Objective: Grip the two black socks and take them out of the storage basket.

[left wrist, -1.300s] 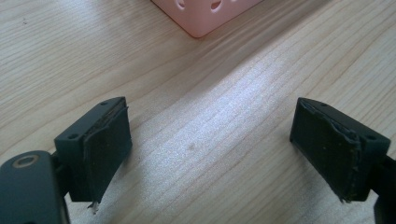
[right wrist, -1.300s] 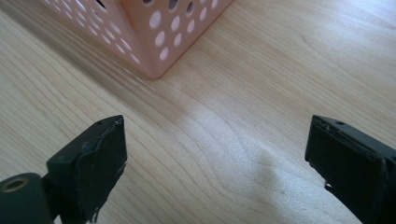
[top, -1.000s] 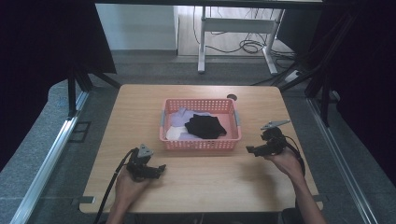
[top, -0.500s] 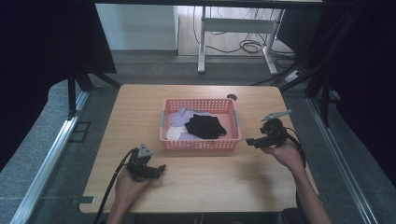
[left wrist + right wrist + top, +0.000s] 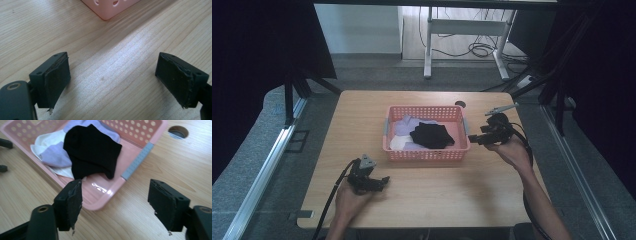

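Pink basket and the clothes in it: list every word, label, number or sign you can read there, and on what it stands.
None can be read.
Pink basket: pierced walls, no print; the grey strip on its rim bears no lettering that I can make out.
Black garment, lilac garment and white garment: no tag or logo facing the cameras.
Right tongs, open beside the basket's corner: black pads, unmarked.
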Available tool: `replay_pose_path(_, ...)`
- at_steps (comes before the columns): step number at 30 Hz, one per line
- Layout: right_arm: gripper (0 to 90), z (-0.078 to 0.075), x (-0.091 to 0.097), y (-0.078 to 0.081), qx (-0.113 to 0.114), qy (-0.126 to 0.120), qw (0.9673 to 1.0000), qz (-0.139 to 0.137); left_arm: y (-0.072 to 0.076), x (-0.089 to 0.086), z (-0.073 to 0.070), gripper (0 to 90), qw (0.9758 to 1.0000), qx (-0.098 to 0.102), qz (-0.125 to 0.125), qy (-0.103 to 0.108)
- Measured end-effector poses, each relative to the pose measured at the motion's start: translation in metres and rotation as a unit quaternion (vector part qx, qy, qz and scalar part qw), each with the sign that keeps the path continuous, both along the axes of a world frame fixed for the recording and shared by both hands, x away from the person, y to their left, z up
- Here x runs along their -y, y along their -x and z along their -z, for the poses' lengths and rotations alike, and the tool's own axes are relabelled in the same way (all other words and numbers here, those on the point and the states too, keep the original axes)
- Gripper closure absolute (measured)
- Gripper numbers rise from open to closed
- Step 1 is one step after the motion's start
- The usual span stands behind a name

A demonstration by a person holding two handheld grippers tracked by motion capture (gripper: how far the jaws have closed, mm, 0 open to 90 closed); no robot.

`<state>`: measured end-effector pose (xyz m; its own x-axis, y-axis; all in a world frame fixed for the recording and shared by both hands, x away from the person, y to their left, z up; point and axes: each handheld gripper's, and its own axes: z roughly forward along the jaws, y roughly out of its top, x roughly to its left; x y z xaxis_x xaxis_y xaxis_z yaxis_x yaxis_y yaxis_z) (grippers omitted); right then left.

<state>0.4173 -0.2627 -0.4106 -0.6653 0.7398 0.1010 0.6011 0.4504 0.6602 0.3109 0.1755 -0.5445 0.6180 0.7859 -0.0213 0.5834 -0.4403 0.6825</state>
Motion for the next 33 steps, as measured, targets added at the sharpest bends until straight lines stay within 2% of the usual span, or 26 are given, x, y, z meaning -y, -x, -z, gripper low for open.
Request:
replay_pose_path(5, 36.6, -0.003, -0.017, -0.013, 0.0, 0.006, 0.9998, -0.017, 0.0, 0.0, 0.0, 12.2, 1.0, 0.0, 0.0, 0.0)
replay_pose_path(10, 38.8, -0.001, -0.03, -0.021, -0.002, 0.011, 0.9995, -0.029, 0.0, 0.0, 0.0, 12.2, 1.0, 0.0, 0.0, 0.0)
replay_pose_path(13, 39.5, 0.003, -0.044, -0.03, -0.005, 0.014, 0.9992, -0.036, 0.0, 0.0, 0.0, 12.2, 1.0, 0.0, 0.0, 0.0)
replay_pose_path(19, 42.2, 0.008, -0.059, -0.039, -0.008, 0.018, 0.9989, -0.043, 0.0, 0.0, 0.0, 12.2, 1.0, 0.0, 0.0, 0.0)
replay_pose_path(27, 46.5, 0.017, -0.084, -0.052, -0.004, 0.037, 0.9975, -0.06, 0.0, 0.0, 0.0, 12.2, 1.0, 0.0, 0.0, 0.0)
replay_pose_path(33, 47.1, 0.027, -0.103, -0.062, -0.014, 0.048, 0.9965, -0.067, 0.0, 0.0, 0.0, 12.2, 1.0, 0.0, 0.0, 0.001)
